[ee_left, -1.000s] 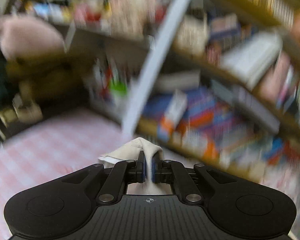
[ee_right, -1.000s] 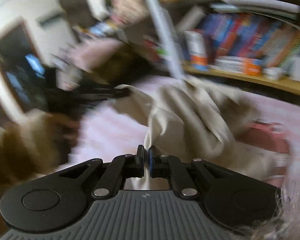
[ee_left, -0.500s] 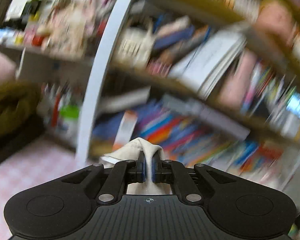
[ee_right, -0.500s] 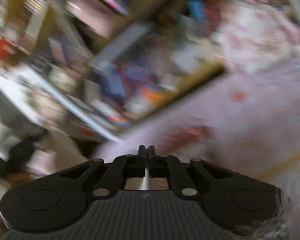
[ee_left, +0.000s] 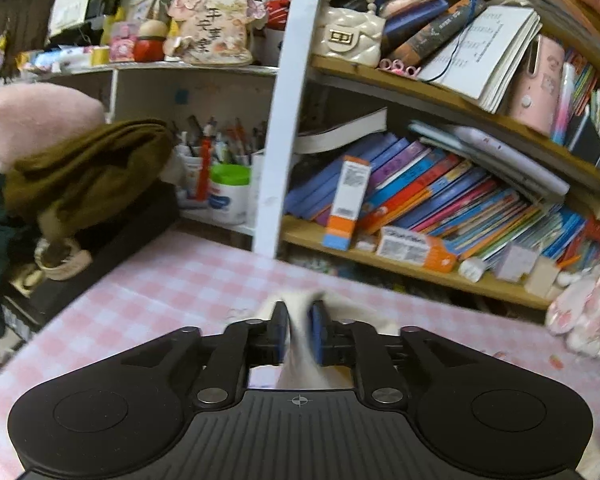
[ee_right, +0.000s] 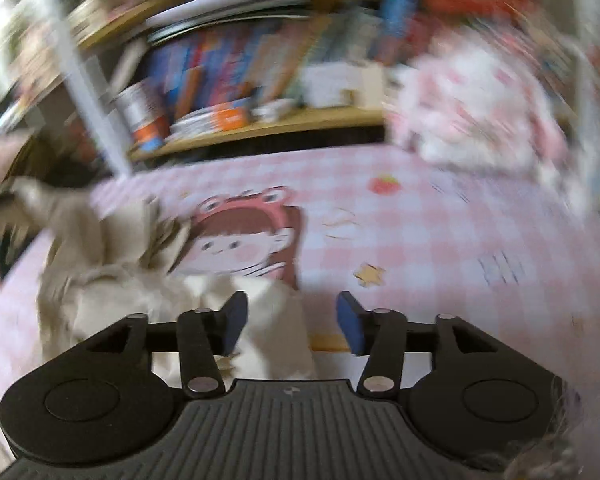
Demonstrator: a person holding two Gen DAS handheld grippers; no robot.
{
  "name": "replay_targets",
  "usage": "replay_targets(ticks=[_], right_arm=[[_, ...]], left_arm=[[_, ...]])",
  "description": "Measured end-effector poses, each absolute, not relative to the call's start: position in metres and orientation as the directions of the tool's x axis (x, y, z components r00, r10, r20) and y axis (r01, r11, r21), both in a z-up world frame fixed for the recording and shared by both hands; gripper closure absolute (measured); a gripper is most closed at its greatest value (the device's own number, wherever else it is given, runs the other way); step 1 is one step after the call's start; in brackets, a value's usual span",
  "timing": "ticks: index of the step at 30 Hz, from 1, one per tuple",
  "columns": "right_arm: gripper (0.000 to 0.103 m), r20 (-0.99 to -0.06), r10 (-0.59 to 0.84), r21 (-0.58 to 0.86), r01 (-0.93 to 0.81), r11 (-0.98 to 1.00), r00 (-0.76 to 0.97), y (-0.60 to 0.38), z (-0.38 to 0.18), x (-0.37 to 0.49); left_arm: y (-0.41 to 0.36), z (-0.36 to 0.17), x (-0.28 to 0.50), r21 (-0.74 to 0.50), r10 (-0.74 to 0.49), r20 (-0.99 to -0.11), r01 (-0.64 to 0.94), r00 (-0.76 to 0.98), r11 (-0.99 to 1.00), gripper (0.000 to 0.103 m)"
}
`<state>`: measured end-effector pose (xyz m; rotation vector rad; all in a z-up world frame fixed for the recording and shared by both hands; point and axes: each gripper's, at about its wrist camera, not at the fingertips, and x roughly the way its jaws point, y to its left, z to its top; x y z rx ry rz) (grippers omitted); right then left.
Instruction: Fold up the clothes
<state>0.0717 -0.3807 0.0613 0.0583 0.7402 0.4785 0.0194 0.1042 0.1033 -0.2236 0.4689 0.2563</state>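
A cream garment point(ee_right: 112, 280) lies crumpled on the pink checked tablecloth point(ee_right: 440, 240), left of centre in the right wrist view. My right gripper point(ee_right: 291, 318) is open just above the garment's near edge, holding nothing. In the left wrist view my left gripper point(ee_left: 299, 332) is low over the tablecloth point(ee_left: 180, 280). A blurred fold of the cream garment point(ee_left: 300, 368) sits between its narrowly parted blue pads point(ee_left: 318, 332). The rest of the cloth is hidden under the gripper body.
A bookshelf point(ee_left: 420, 208) full of books runs along the table's far side, with a white post point(ee_left: 284, 120) in it. Brown and pink clothes point(ee_left: 88, 172) are piled at the far left. A pink-and-white plush toy point(ee_right: 472, 100) sits at the far right.
My right gripper has opened and let go of the garment, which now lies on the table. My left gripper has dropped toward the table and its jaws have parted slightly.
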Motion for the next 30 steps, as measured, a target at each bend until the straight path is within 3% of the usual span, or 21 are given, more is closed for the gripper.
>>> replay_targets(ticks=[4, 12, 16, 18, 19, 20, 30], right_arm=[[0.038, -0.650, 0.492, 0.102, -0.575, 0.812, 0.579, -0.353, 0.062, 0.065], [0.031, -0.702, 0.494, -0.159, -0.789, 0.594, 0.513, -0.292, 0.048, 0.046], [0.031, -0.707, 0.483, -0.218, -0.808, 0.548, 0.517, -0.274, 0.041, 0.051], [0.041, -0.678, 0.502, -0.187, -0.786, 0.589, 0.537, -0.276, 0.049, 0.059], [0.055, -0.663, 0.511, -0.171, -0.775, 0.609, 0.547, -0.277, 0.054, 0.063], [0.083, -0.648, 0.519, -0.154, -0.763, 0.628, 0.558, -0.278, 0.058, 0.067], [0.085, -0.468, 0.548, 0.000, -0.620, 0.784, 0.693, -0.311, 0.121, 0.095]], left_arm=[[0.097, 0.106, 0.009, -0.100, 0.188, -0.464, -0.262, 0.866, 0.960, 0.042], [0.063, 0.101, -0.004, 0.046, 0.027, -0.514, -0.004, 0.857, 0.999, 0.040], [0.048, 0.086, -0.009, 0.035, -0.063, -0.573, 0.102, 0.817, 0.994, 0.040], [0.039, 0.076, -0.010, 0.018, -0.108, -0.601, 0.149, 0.792, 0.989, 0.040], [0.032, 0.071, -0.010, 0.027, -0.123, -0.615, 0.176, 0.779, 0.984, 0.040], [0.025, 0.066, -0.010, 0.039, -0.134, -0.626, 0.203, 0.768, 0.979, 0.039], [-0.001, 0.056, 0.005, 0.205, -0.181, -0.606, 0.372, 0.774, 0.905, 0.035]])
